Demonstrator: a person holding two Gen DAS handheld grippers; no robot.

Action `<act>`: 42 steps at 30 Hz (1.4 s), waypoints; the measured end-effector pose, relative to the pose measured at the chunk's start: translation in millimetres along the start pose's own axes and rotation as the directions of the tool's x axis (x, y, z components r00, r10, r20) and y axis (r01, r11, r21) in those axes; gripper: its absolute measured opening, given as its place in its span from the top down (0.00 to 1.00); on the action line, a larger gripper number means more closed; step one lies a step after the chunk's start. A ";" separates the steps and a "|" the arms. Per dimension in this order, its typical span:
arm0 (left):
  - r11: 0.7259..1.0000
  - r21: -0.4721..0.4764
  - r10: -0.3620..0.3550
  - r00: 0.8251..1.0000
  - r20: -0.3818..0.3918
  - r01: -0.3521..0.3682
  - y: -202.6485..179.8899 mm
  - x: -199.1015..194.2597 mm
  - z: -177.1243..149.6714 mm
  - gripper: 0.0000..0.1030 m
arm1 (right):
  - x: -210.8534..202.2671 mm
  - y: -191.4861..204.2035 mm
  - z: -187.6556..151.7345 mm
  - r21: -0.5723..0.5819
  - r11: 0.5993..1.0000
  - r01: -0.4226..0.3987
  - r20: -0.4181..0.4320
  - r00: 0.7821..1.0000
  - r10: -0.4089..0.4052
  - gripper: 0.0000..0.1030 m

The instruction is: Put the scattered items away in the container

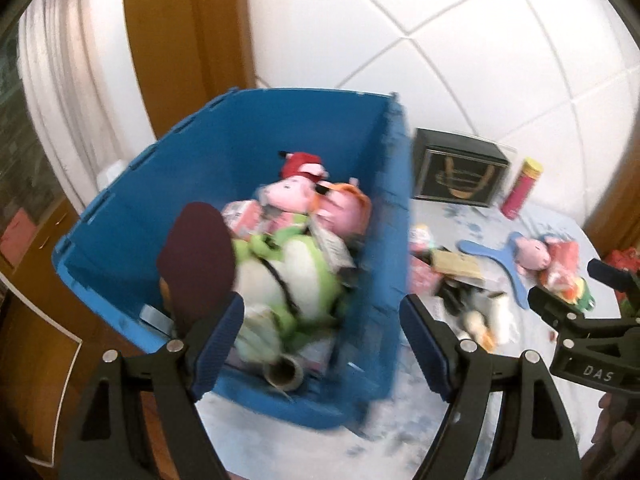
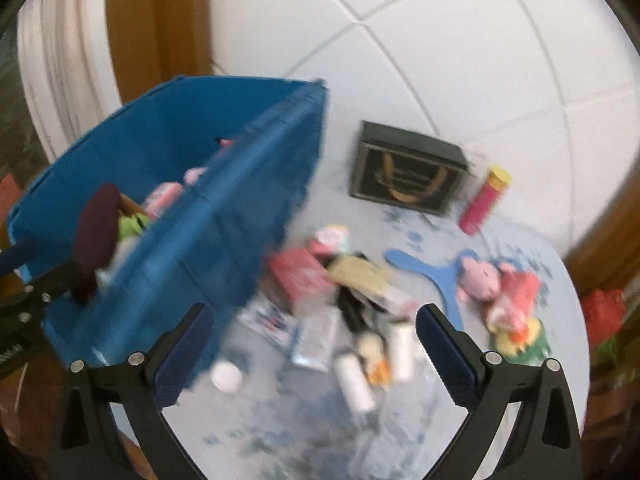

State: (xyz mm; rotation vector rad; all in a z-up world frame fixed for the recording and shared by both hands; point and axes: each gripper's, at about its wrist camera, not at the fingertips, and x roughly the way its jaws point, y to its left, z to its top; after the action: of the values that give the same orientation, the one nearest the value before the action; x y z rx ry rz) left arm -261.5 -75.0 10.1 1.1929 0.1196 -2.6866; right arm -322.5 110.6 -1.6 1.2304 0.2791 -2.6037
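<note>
Bright, even indoor light; heavy motion blur in both views; fisheye bending and dark vignetting at edges.

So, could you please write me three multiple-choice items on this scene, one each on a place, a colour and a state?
1. Where does the blue boomerang lie?
A. inside the bin
B. on the table, beside the pink pig plush
C. on top of the dark box

2. What colour is the bin?
A. blue
B. green
C. white

3. How does the right hand-held gripper stand?
A. shut on a bottle
B. shut on nothing
C. open, holding nothing

Answers: 1 B, it rests on the table touching the plush; 2 A, its walls are blue; 3 C, the fingers stand wide apart and clear of the clutter beneath them.
</note>
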 end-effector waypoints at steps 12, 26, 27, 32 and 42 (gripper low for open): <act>0.998 0.053 -0.021 0.999 0.049 0.018 -68.4 -69.9 -98.4 0.22 | -58.3 -63.7 -127.7 0.068 0.997 0.046 0.020 0.999 -0.047 0.00; 0.994 0.096 -0.069 0.994 0.090 0.060 -63.9 -114.6 -146.6 0.22 | -103.2 -58.1 -193.4 0.150 0.986 0.077 0.040 0.996 -0.083 0.00; 0.993 0.099 -0.069 0.993 0.091 0.060 -63.7 -115.4 -148.1 0.22 | -104.0 -57.4 -195.1 0.154 0.985 0.076 0.039 0.996 -0.083 0.00; 0.991 0.110 -0.083 0.991 0.101 0.072 -61.1 -120.0 -151.9 0.22 | -109.6 -53.2 -201.6 0.164 0.982 0.092 0.040 0.994 -0.099 0.00; 0.990 0.116 -0.096 0.989 0.112 0.083 -62.4 -124.5 -154.6 0.22 | -119.2 -58.9 -205.5 0.184 0.976 0.119 0.045 0.991 -0.130 0.00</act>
State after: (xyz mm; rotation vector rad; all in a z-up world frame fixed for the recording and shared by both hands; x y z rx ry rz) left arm -81.2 28.2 -1.8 1.0804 0.0063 -2.8678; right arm -117.1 239.9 -33.5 1.2288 0.1137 -2.8203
